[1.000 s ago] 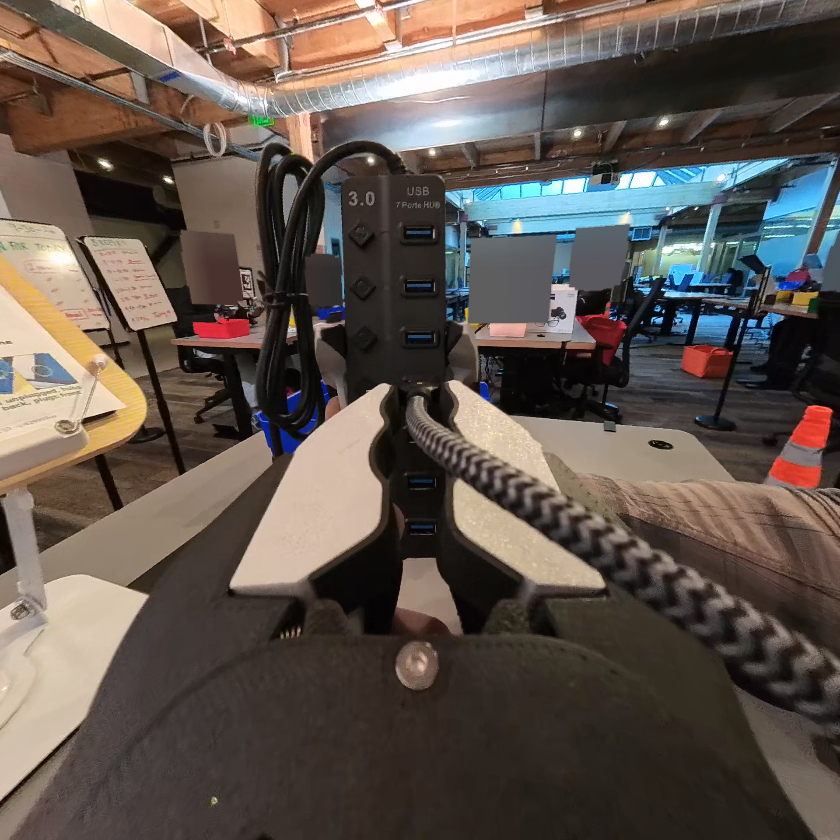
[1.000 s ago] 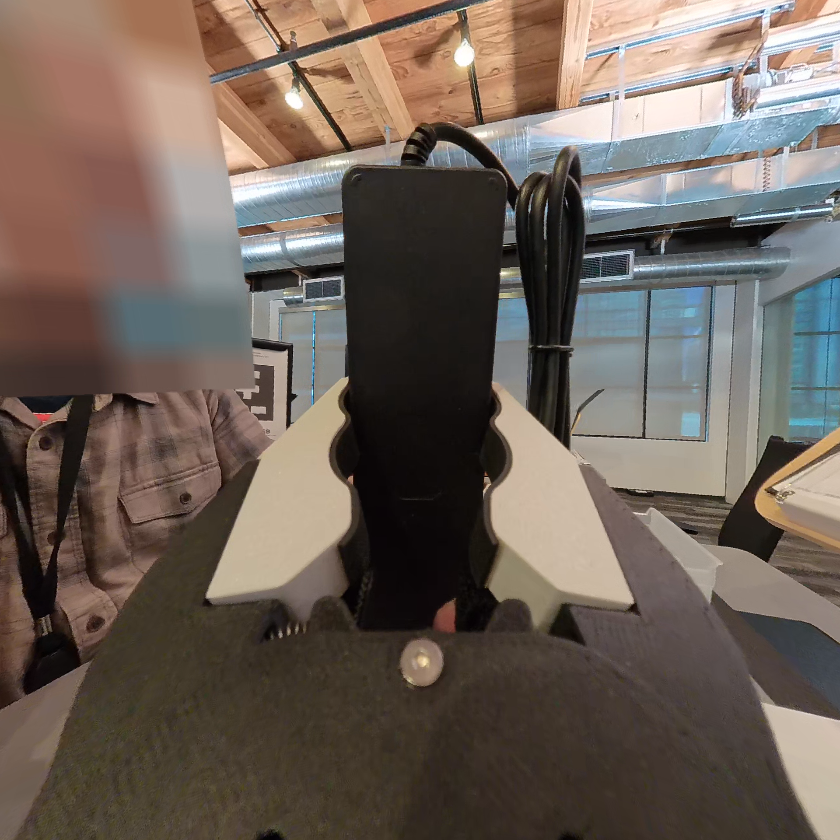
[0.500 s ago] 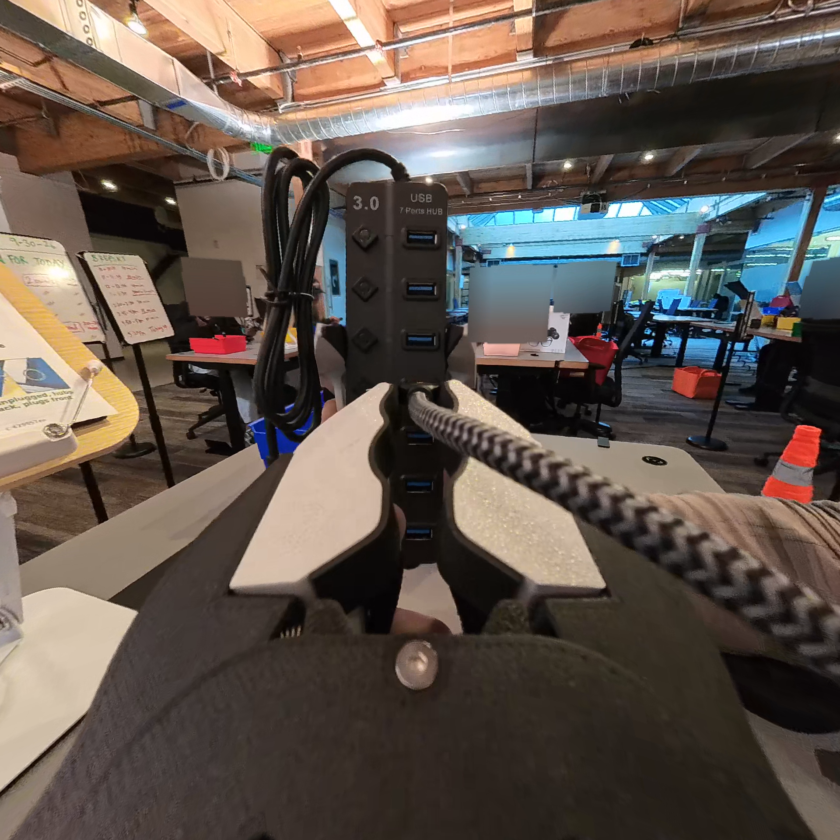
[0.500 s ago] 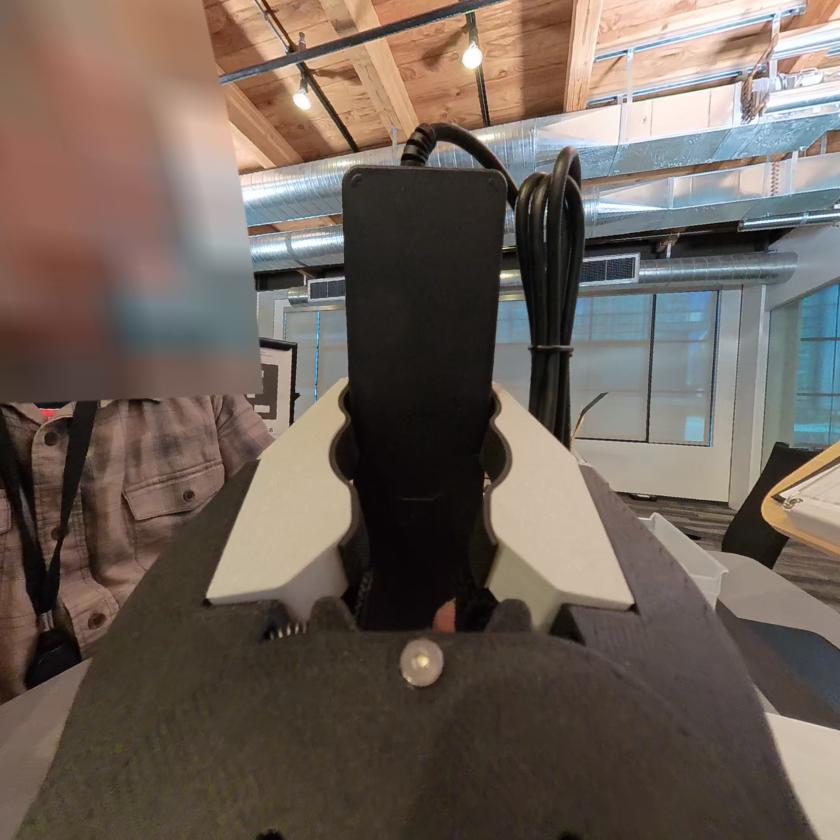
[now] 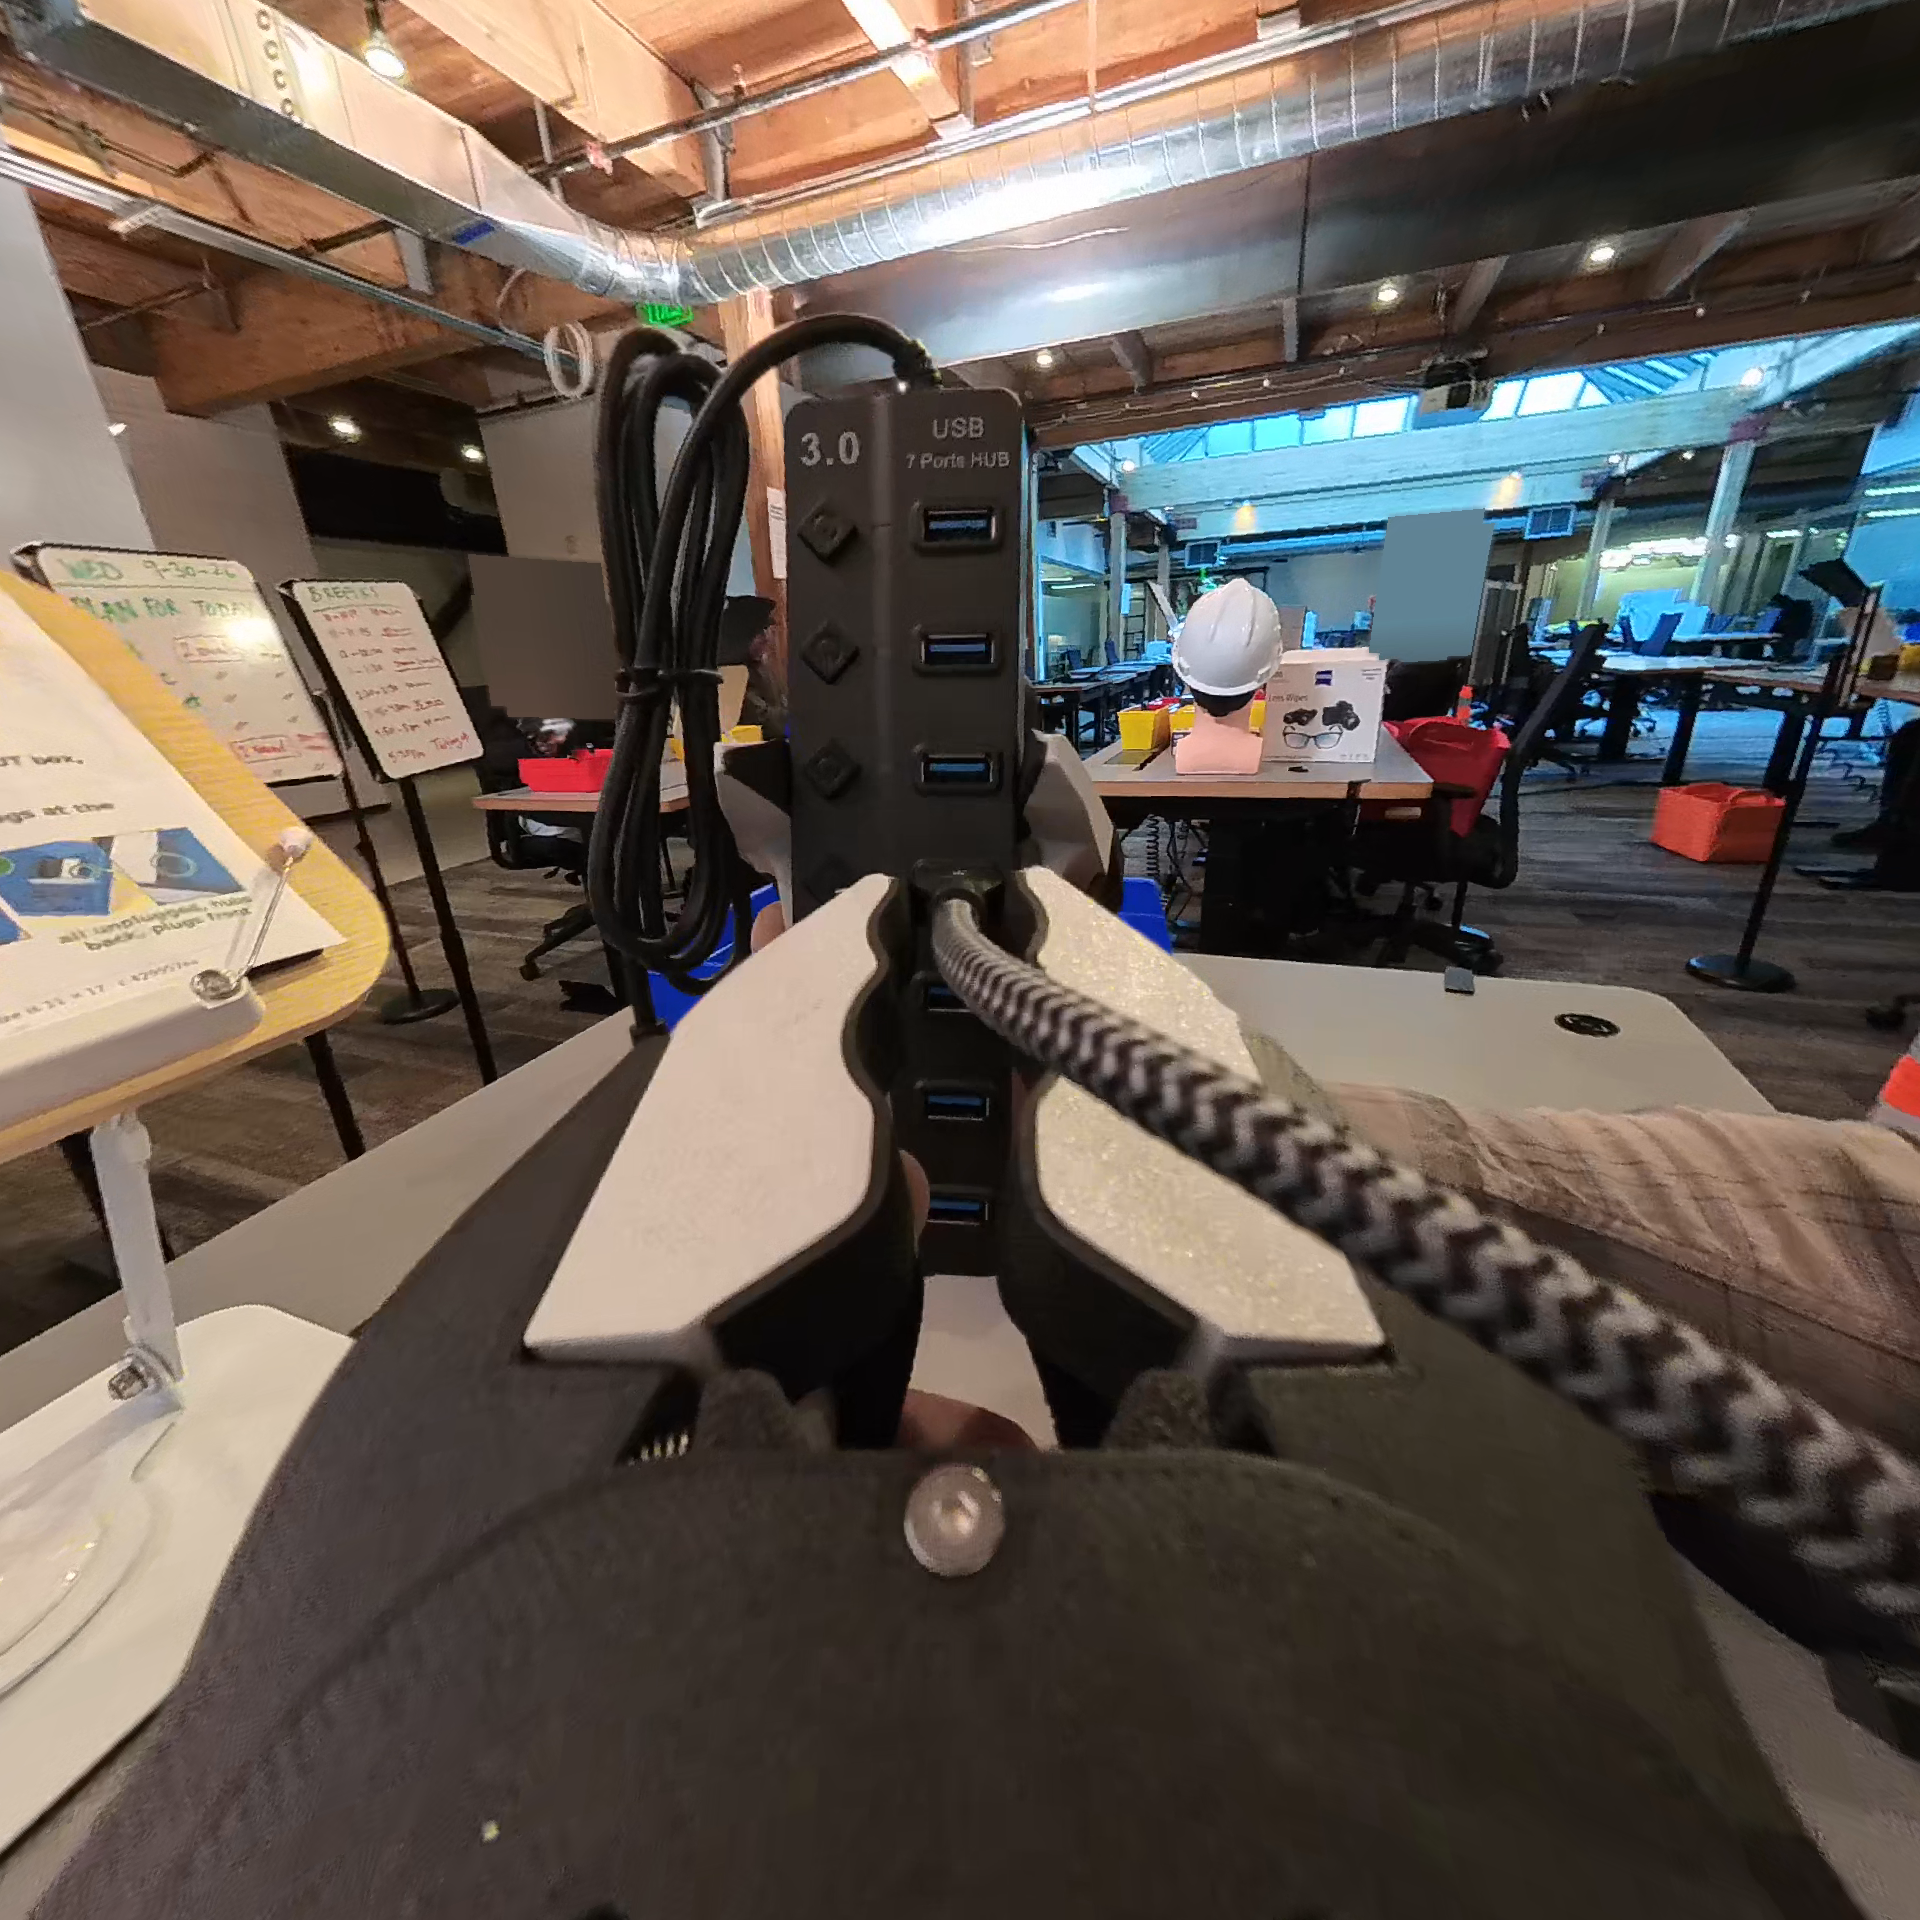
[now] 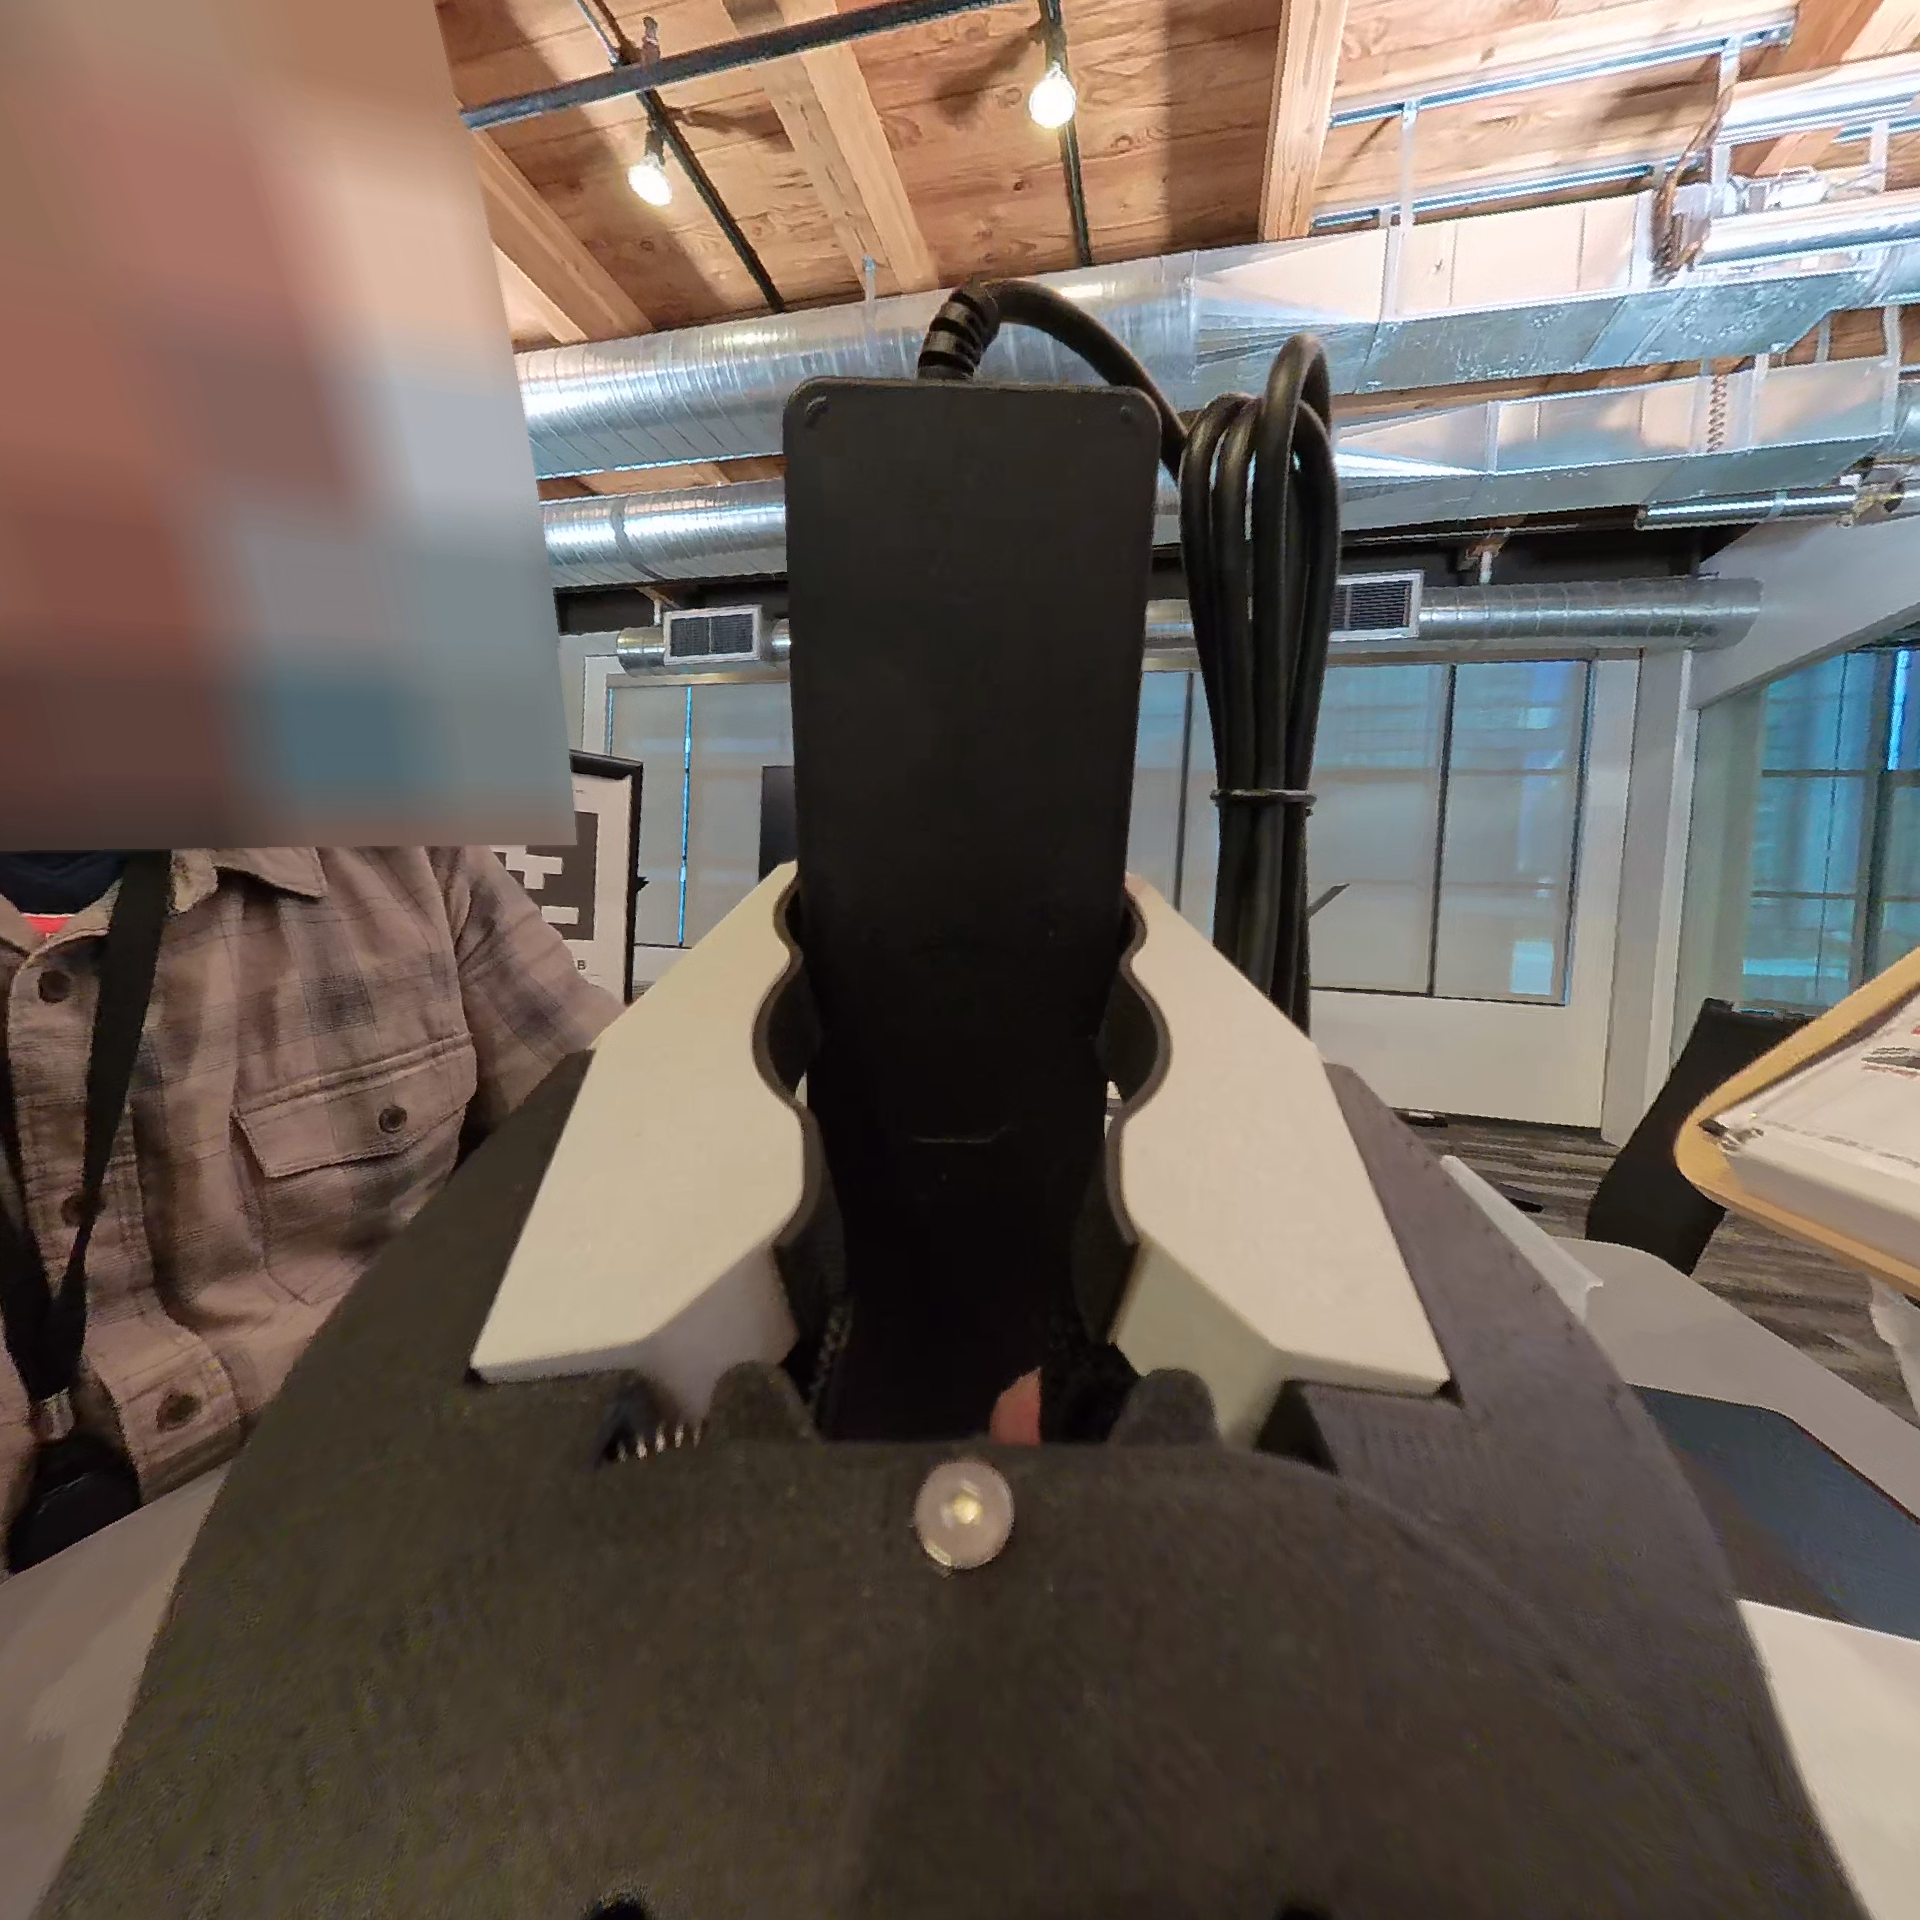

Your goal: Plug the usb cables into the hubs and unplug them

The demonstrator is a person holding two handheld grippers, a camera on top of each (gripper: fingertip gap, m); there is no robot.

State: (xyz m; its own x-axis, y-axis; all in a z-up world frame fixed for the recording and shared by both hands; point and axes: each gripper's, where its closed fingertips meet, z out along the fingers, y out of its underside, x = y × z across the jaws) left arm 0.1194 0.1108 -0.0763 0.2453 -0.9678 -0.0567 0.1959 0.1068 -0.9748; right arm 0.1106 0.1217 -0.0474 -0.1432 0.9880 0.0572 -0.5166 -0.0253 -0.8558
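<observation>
One hub (image 5: 902, 665) is present, black, held upright above the table (image 5: 1351, 1013). The right gripper (image 6: 961, 997) is clamped on its lower body from the back side; in the left wrist view that gripper's fingers (image 5: 1070, 821) show behind the hub.

Ports counted on the hub's face: three free blue ports above the left gripper (image 5: 951, 904), three more visible below between its fingers, and one at fingertip level occupied by a plug (image 5: 954, 878). Four diamond buttons show beside the upper ports; any lower ones are hidden.

Cables counted: two. One braided black-and-white cable (image 5: 1351, 1226) runs back from the plug past the right finger. One plain black cord (image 5: 660, 675), coiled and tied, hangs from the hub's top.

The left gripper's fingers are drawn together around the plug; it appears seated in the port, though how deep cannot be judged.

A plaid sleeve (image 5: 1662, 1216) lies on the table at right.
</observation>
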